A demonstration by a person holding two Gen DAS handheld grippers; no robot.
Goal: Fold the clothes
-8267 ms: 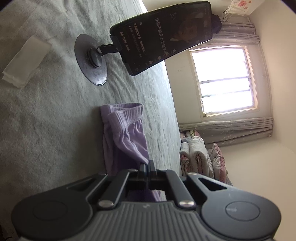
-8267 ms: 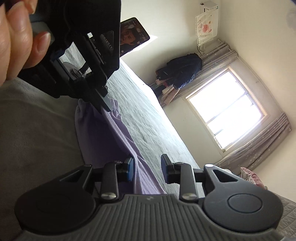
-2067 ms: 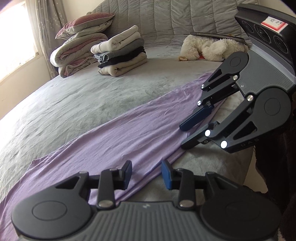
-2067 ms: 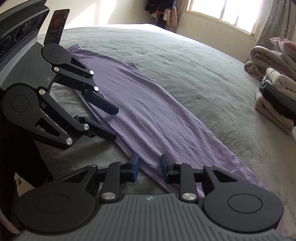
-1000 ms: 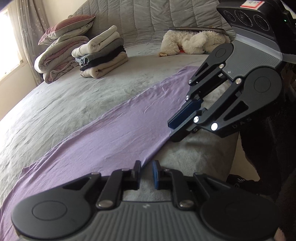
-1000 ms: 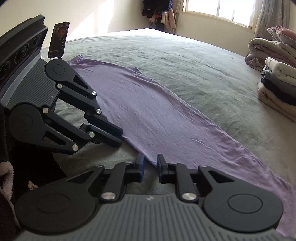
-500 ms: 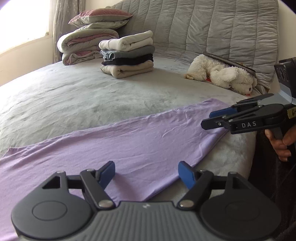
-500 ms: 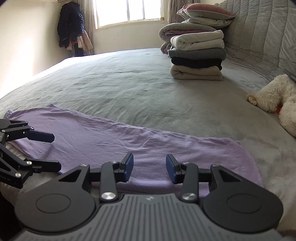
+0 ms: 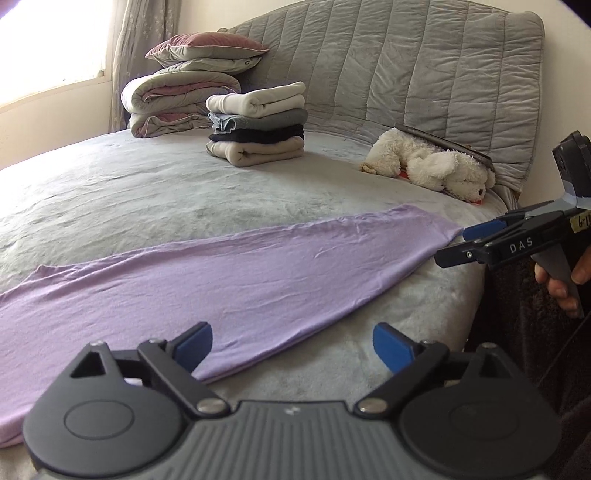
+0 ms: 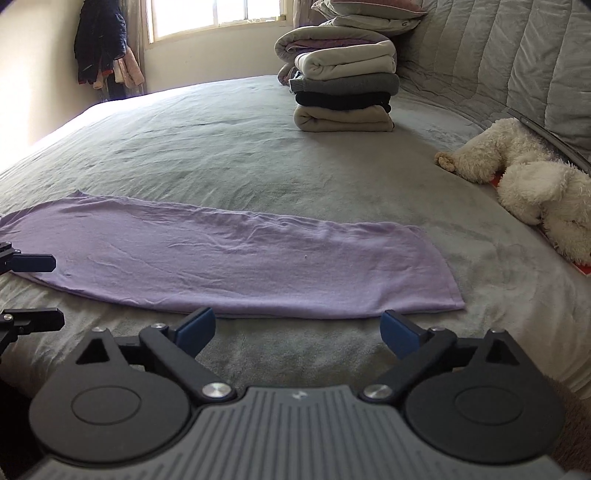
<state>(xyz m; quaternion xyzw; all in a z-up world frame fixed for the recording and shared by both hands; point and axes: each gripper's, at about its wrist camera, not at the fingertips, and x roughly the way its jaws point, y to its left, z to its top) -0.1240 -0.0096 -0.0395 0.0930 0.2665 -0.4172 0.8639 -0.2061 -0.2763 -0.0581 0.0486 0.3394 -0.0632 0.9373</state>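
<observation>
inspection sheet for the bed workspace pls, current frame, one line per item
Surface: grey bed cover, lightly creased.
Job's things: purple garment laid flat in a long strip along the near edge of the bed, not yet folded across its length.
Clutter: stack of folded clothes near the headboard; white plush dog to its right, lying on something flat with a red edge; rolled duvets and pillow behind the stack.
Grippers: left hand-held gripper and right hand-held gripper both wide open, having just been opening; nothing between the pads, both at the garment's near edge.
Cables: nothing seen.
Surroundings: bright window; dark jacket hanging in the corner.
</observation>
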